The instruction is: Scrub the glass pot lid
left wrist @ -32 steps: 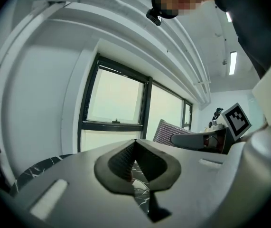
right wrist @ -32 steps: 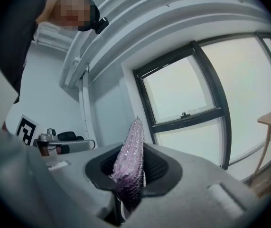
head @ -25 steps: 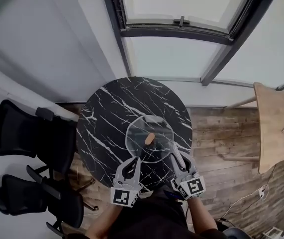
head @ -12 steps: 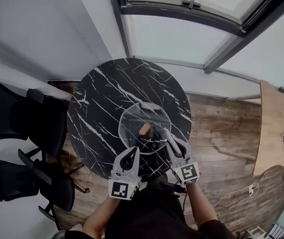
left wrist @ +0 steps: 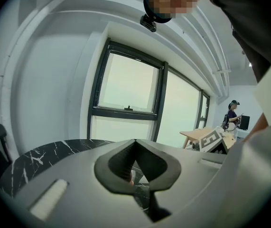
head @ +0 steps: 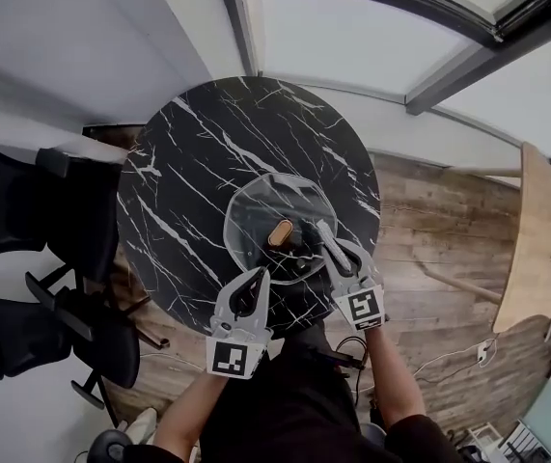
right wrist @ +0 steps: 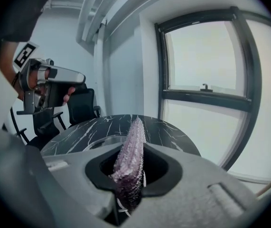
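Edging forward, the right tool (head: 323, 231), clamped on a purple scrubber (right wrist: 131, 151), now overhangs the glass pot lid (head: 251, 210) flat on the desk (head: 188, 152), just right of its knob (head: 280, 231); the left tool (head: 260, 278), pinched empty, waits nearside.

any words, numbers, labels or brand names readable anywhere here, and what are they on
No readable text anywhere in these views.
Left marker cube on the left tool: a black-and-white square pattern only, no letters.
Right marker cube on the right tool: the same, a pattern only.
Glass lid, marble table, purple scrub pad: no print visible.
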Action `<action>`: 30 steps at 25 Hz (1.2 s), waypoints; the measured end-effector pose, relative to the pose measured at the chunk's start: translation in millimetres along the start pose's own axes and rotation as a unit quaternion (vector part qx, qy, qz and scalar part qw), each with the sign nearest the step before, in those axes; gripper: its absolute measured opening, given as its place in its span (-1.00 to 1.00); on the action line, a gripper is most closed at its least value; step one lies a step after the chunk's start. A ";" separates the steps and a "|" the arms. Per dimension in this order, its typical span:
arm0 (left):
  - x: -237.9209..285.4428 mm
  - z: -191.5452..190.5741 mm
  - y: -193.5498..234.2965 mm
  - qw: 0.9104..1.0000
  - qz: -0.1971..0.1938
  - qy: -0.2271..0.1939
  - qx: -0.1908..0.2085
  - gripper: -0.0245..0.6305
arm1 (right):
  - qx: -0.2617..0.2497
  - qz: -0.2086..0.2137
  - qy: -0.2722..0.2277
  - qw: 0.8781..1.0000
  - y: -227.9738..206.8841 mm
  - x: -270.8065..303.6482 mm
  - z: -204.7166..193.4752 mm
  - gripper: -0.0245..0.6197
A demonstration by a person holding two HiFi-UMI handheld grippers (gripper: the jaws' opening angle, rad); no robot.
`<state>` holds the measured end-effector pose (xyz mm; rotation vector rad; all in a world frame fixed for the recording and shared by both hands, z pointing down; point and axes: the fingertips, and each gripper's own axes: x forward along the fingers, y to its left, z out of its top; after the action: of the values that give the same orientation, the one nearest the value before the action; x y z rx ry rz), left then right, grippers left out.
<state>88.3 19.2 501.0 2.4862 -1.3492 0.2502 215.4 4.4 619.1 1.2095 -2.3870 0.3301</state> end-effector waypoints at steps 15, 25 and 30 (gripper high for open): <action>24.1 -22.7 -8.0 1.000 -0.007 0.021 -0.004 -0.92 | -0.101 0.027 0.062 0.993 -25.0 49.7 -54.8 -0.70; 21.1 -30.3 -1.9 0.999 0.004 0.031 -0.023 -0.92 | -0.135 0.072 0.185 0.971 -10.1 79.2 -87.7 -0.70; 18.3 -29.1 -3.3 0.999 -0.001 0.027 -0.021 -0.92 | -0.114 0.079 0.219 0.966 -9.0 83.7 -90.8 -0.70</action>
<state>100.7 16.4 533.1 2.4279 -1.3173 0.2848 204.4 -23.5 739.3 0.7525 -2.0688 0.3228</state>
